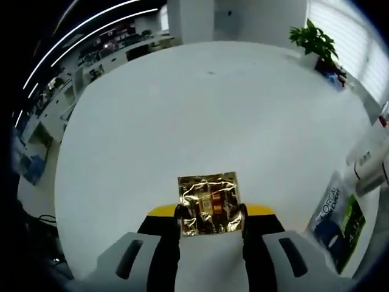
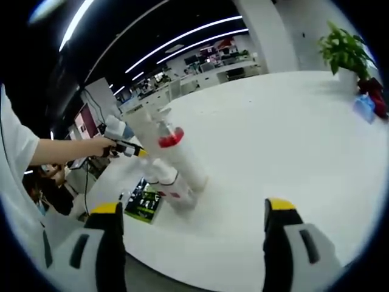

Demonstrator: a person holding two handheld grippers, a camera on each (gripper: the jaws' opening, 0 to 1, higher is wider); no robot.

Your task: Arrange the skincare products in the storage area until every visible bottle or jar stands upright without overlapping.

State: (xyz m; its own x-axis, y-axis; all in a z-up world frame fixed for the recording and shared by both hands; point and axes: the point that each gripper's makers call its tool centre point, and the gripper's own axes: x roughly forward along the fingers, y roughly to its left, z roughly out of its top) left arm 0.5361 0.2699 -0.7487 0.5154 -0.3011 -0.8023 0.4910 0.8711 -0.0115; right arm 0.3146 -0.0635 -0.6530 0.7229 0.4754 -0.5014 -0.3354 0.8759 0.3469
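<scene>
A gold foil sachet [image 1: 209,204] sits clamped between the left gripper's [image 1: 209,214] jaws at six o'clock in the left gripper view, above a white table [image 1: 200,109]. White skincare bottles [image 2: 173,152] with red bands stand at nine o'clock in the right gripper view, beside a printed box [image 2: 144,201]. The right gripper's [image 2: 193,222] jaws are spread wide apart, holding nothing.

The white table [image 1: 200,115] lies bare ahead to the potted plant [image 1: 314,41]. 2 white bottles [image 2: 176,159] and a green-printed packet [image 2: 144,202] crowd 1 edge.
</scene>
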